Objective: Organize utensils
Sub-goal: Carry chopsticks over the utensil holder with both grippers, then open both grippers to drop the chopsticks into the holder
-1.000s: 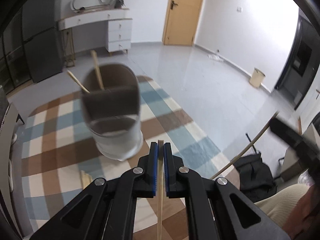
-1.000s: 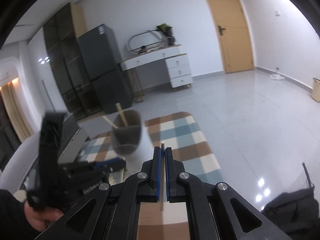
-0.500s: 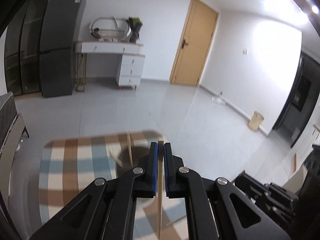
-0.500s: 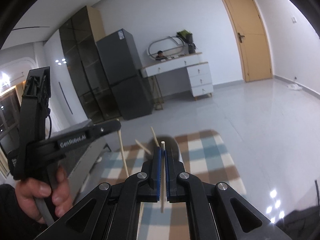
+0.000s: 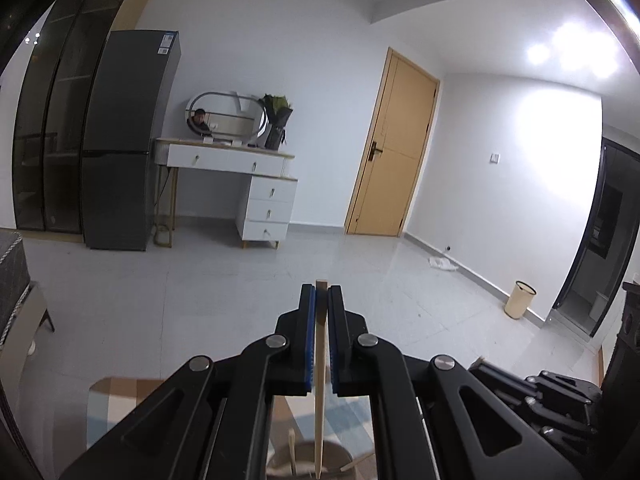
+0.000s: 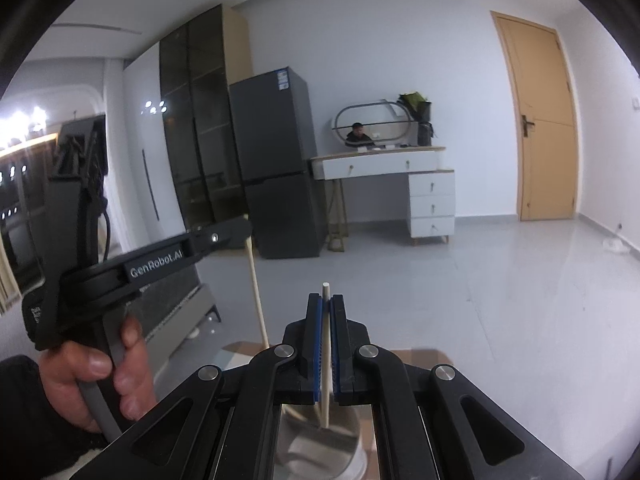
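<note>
**Two grippers, each pinching a chopstick above a cup**

Left wrist view: the left gripper [image 5: 321,294] is clenched on a wooden chopstick [image 5: 319,392], whose lower end hangs over a cup [image 5: 310,460] directly below.

Right wrist view: the right gripper [image 6: 326,304] grasps a pale chopstick [image 6: 326,356] above the cup [image 6: 320,446].

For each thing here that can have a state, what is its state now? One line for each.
Left claw: shut on a chopstick.
Right claw: shut on a second chopstick.
Utensil cup: upright, holding sticks.
Door: shut.
Desk drawers: shut.
</note>
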